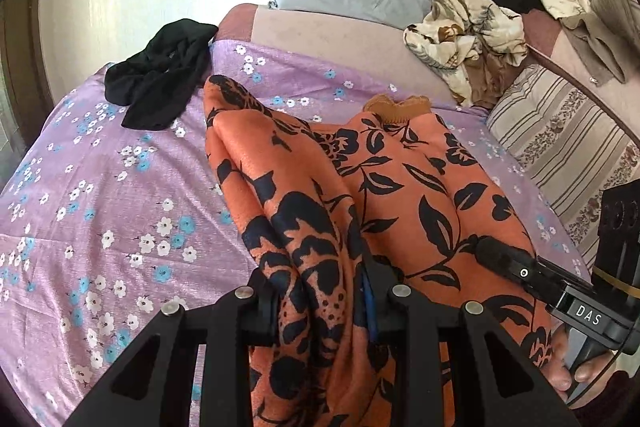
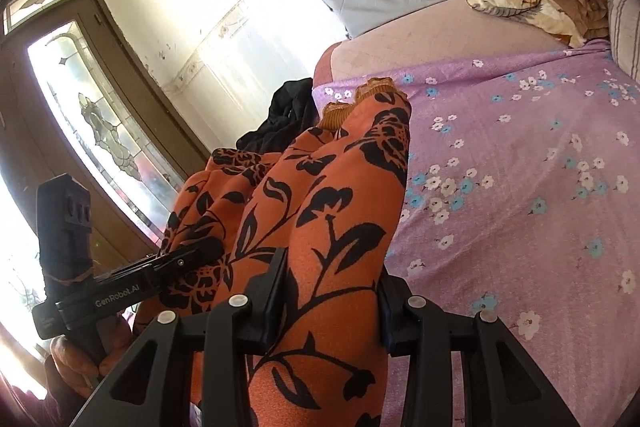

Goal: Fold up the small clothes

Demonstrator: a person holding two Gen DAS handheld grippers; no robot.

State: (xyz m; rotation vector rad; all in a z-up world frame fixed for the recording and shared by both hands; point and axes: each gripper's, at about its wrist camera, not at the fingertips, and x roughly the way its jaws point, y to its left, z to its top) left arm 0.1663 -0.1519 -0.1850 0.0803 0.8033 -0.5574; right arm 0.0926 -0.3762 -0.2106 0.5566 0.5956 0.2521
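While both the left gripper (image 1: 320,291) and right gripper (image 2: 332,303) pinch the orange floral garment (image 1: 400,195), its fold looks unfinished. Black garment (image 1: 160,83) and cream floral pile (image 1: 464,35) lie unfolded on the bed (image 1: 120,187).

The left gripper (image 1: 324,303) pinched bunched orange cloth (image 1: 384,187) between its fingers, angled steeply downward; the right gripper (image 2: 332,307) clamped it too (at three o'clock from the left).

We read "DAS" on the black right claw (image 1: 496,255) body, and "GenRobot.AI" on the black left claw (image 2: 200,253) body.
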